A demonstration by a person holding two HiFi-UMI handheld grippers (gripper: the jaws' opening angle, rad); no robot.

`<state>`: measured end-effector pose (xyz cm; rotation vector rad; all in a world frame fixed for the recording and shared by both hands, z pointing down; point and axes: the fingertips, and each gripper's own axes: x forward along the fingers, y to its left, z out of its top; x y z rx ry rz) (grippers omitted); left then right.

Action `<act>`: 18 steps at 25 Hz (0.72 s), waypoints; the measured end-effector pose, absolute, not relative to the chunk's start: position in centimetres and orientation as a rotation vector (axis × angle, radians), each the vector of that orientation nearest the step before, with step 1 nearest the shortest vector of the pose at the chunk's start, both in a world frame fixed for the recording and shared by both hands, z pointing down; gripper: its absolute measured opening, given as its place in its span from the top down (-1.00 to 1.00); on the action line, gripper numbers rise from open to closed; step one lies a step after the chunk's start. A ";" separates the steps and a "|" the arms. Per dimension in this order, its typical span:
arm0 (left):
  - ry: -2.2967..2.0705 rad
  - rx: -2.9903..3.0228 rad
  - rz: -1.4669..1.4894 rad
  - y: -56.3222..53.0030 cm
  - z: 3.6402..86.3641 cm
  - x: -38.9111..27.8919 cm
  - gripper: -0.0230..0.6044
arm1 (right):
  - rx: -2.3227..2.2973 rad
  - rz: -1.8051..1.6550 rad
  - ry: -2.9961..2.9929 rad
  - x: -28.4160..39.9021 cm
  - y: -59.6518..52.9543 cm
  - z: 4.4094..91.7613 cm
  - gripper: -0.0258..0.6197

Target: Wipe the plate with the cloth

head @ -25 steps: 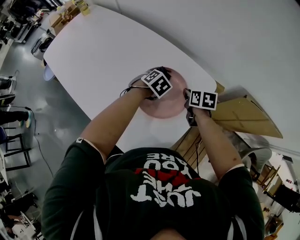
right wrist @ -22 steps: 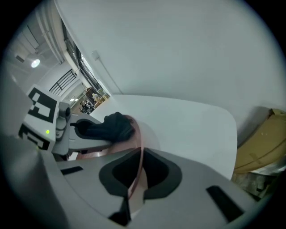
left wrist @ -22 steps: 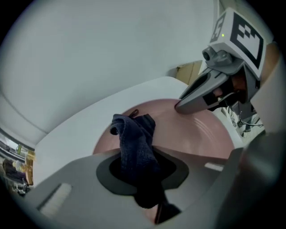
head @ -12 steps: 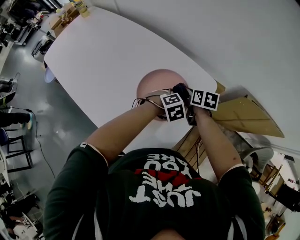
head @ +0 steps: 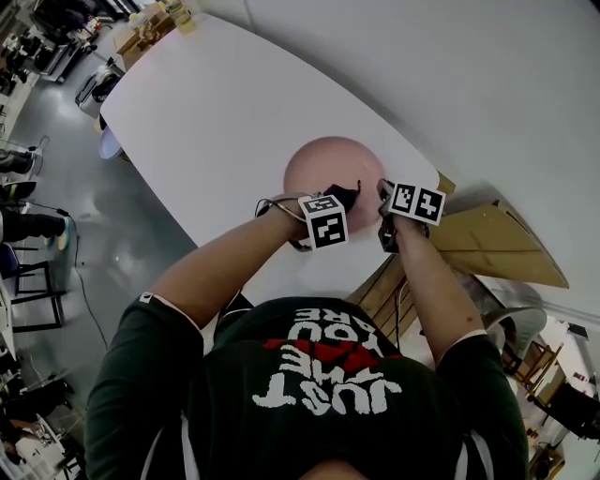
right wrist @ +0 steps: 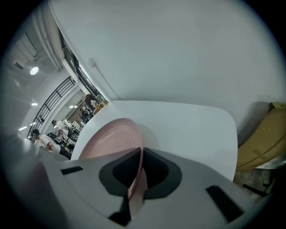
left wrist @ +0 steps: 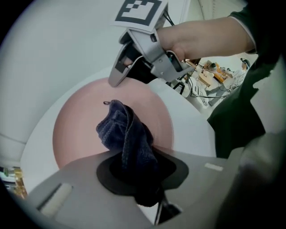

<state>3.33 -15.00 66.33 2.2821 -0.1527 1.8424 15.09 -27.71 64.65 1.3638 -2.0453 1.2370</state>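
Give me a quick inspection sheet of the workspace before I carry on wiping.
Surface: white table.
Job's things: pink plate near the table's near edge; dark cloth over it.
Clutter: small items at the table's far end.
Grippers: left gripper shut on the cloth; right gripper shut on the plate's rim.
Cables: wires at the left wrist.
Surroundings: tan boards beside the table.

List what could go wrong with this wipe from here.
The right gripper pinches only the plate's rim; a hard push from the cloth could make it slip. The plate lies near the table's edge, so a slip might send it off. The bunched cloth in the left gripper may pull loose.
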 end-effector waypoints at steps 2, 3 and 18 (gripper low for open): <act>-0.198 2.223 1.834 -15.6 66.4 1.2 0.66 | 1.350 1.232 -2.052 15.1 -27.6 64.6 0.88; -0.225 2.193 1.826 -16.1 66.4 0.3 0.66 | 1.339 1.231 -2.056 15.0 -27.5 64.6 0.88; -0.654 2.150 1.685 -29.3 66.6 0.1 0.66 | 1.305 1.224 -2.039 13.7 -26.2 64.4 0.87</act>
